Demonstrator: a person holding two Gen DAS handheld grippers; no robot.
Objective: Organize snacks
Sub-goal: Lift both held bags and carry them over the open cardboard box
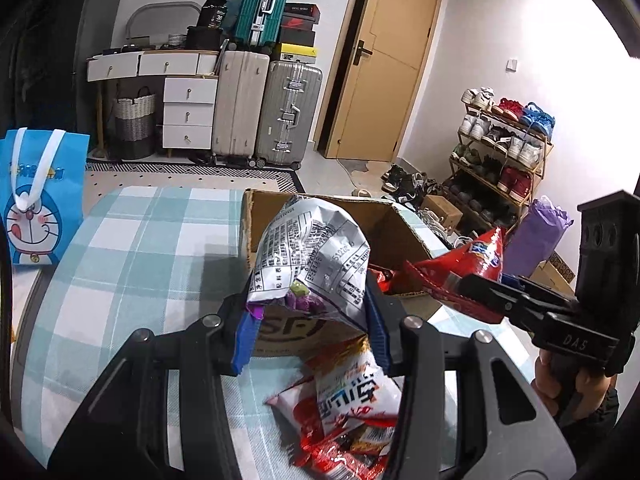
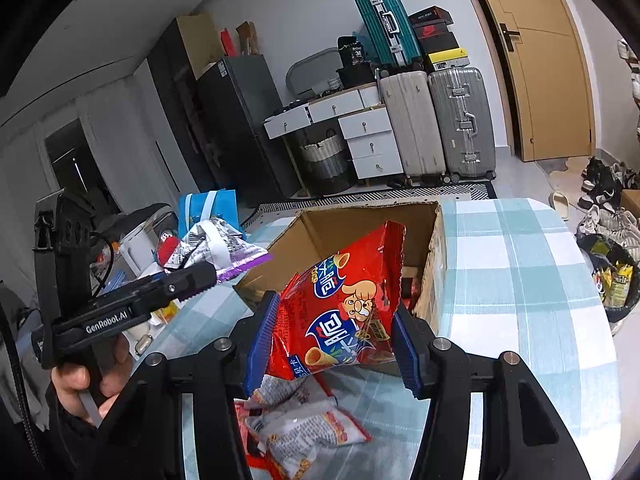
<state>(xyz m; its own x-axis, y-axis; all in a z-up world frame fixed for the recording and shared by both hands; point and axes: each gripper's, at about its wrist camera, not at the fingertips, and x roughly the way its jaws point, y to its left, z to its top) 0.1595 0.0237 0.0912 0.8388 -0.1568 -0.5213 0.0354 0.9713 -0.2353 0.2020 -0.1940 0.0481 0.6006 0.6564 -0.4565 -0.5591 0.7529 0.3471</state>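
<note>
Clamping a silver snack bag (image 1: 316, 256) in the left hand-held gripper (image 1: 312, 330), pinching a red snack bag (image 2: 340, 308) in the right hand-held gripper (image 2: 334, 340); both hanging above loose packets (image 1: 348, 408) on the tabletop (image 1: 132, 248), before the open cardboard box (image 2: 360, 220).

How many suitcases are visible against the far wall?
3. A beige suitcase and a silver suitcase stand side by side on the floor; a teal suitcase sits on top of them. Others may be hidden behind.
</note>
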